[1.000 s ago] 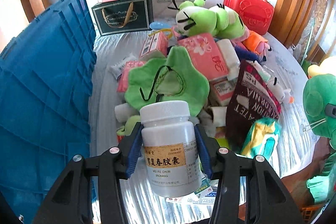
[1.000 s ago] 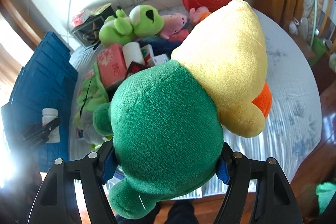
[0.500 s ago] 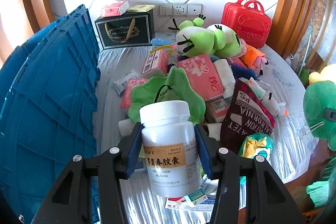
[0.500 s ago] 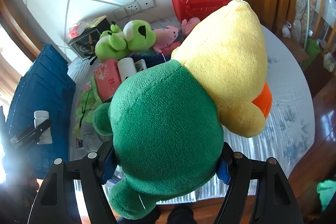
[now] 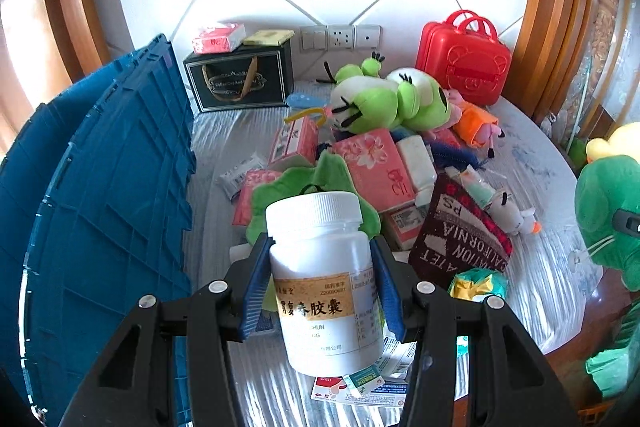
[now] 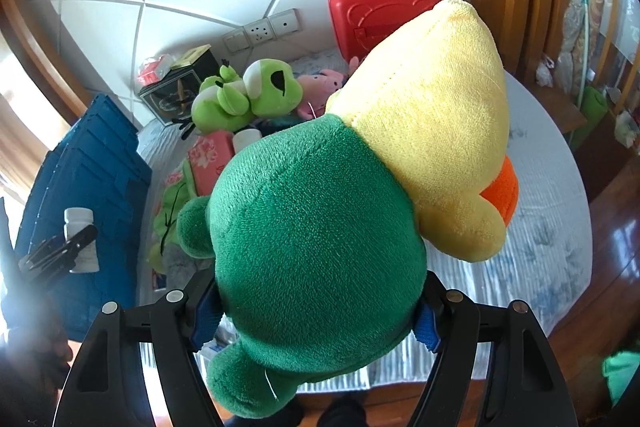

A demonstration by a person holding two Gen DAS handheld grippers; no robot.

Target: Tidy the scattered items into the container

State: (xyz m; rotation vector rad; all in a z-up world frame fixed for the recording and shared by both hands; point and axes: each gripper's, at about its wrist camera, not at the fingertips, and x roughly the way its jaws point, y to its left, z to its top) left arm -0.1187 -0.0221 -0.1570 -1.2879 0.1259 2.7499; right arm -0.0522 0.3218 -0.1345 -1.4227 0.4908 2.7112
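At the lower centre of the left wrist view, a white medicine bottle [image 5: 324, 279] is clamped between the blue pads of the left gripper [image 5: 320, 291], whose fingers are closed against its sides. The bottle is held upright with a slight lean, its long axis running from the bottom of the frame up to the ribbed cap. Compared with the earlier frames, more of the tiled wall is seen above and the clutter on the table [image 5: 536, 267] sits lower in the frame, so the bottle has been raised; the grip is unchanged. The blue crate [image 5: 100, 195] fills the left side of the frame, beside the bottle.

Across the middle of the right wrist view, a green and yellow plush toy [image 6: 320, 247] is pinched by the right gripper [image 6: 316, 315], the fingers spread wide around its green body. Its long axis runs diagonally, the yellow end pointing to the upper right. The scene below it has shrunk since the earlier frames, so it too has been lifted. The bottle [image 6: 82, 239] is seen at the left edge, in front of the crate [image 6: 96, 187].
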